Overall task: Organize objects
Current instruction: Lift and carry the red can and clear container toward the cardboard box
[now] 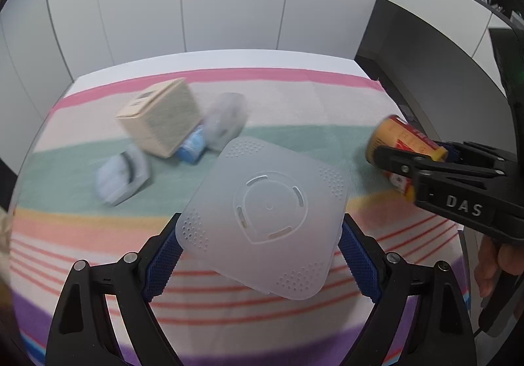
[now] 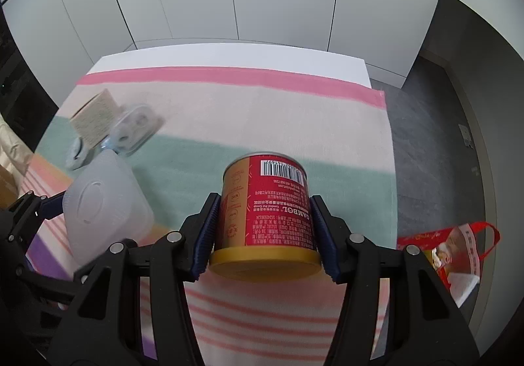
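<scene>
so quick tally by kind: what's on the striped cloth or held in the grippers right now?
Red and gold can, in the right gripper: 1
Translucent white square lid, in the left gripper: 1
Beige box: 1
Pale blue plastic pieces, blurred: 2
Small blue thing under the box, blurred: 1
Total: 6

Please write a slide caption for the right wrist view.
Right tongs grip a red-and-gold can above the striped cloth.
</scene>
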Demonstrator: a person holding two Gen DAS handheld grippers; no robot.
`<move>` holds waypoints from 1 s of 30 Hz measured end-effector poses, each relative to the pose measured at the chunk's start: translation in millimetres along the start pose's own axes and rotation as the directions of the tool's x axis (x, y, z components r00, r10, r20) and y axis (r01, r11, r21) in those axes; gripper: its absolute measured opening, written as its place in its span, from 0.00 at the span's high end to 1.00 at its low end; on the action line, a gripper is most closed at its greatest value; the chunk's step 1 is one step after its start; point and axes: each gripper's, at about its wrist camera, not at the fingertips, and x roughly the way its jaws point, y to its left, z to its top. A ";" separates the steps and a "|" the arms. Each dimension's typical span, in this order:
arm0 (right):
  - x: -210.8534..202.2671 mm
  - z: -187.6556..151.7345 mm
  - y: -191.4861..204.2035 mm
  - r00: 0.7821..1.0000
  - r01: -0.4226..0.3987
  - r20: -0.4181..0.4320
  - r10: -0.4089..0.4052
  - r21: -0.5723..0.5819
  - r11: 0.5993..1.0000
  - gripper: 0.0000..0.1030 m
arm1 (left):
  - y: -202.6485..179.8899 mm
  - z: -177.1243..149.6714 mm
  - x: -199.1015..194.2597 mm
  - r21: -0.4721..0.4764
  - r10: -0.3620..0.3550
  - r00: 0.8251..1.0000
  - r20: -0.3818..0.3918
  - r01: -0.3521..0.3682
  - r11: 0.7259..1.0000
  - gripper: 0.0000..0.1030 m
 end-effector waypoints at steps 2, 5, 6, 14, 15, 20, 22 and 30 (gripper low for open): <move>-11.6 -4.6 3.8 1.000 -0.005 0.002 0.005 0.003 1.000 0.45 | 1.8 -0.5 -9.4 -0.003 0.010 1.000 -0.003 -0.010 1.000 0.12; -29.1 -8.0 8.6 1.000 -0.005 0.015 0.005 0.000 1.000 0.45 | 3.5 1.0 -30.9 -0.005 0.025 1.000 0.015 -0.025 1.000 0.12; -37.8 -8.8 10.7 1.000 -0.004 0.021 0.004 0.001 1.000 0.45 | 7.0 0.7 -41.5 -0.005 0.032 0.999 0.021 -0.031 0.999 0.12; -93.3 -10.2 22.3 0.999 0.001 0.053 -0.001 0.001 1.000 0.45 | 8.6 9.6 -103.2 -0.027 0.053 0.996 0.069 -0.052 0.998 0.12; -102.4 -11.6 25.0 0.998 -0.003 0.056 0.003 0.002 1.000 0.45 | 9.3 9.4 -113.0 -0.036 0.056 0.996 0.074 -0.054 0.998 0.12; -140.7 -21.0 36.3 0.997 -0.023 0.077 0.022 0.010 1.000 0.45 | 13.7 1.4 -158.0 -0.059 0.060 0.995 0.081 -0.055 0.997 0.12; -155.1 -26.1 40.1 0.997 -0.034 0.074 0.033 0.012 0.999 0.45 | 11.2 -3.9 -175.2 -0.046 0.054 0.995 0.085 -0.050 0.998 0.12; -210.6 -48.6 47.2 0.995 -0.032 0.091 0.032 -0.007 0.999 0.45 | 5.3 -14.9 -233.7 -0.046 0.043 0.991 0.128 -0.038 0.998 0.12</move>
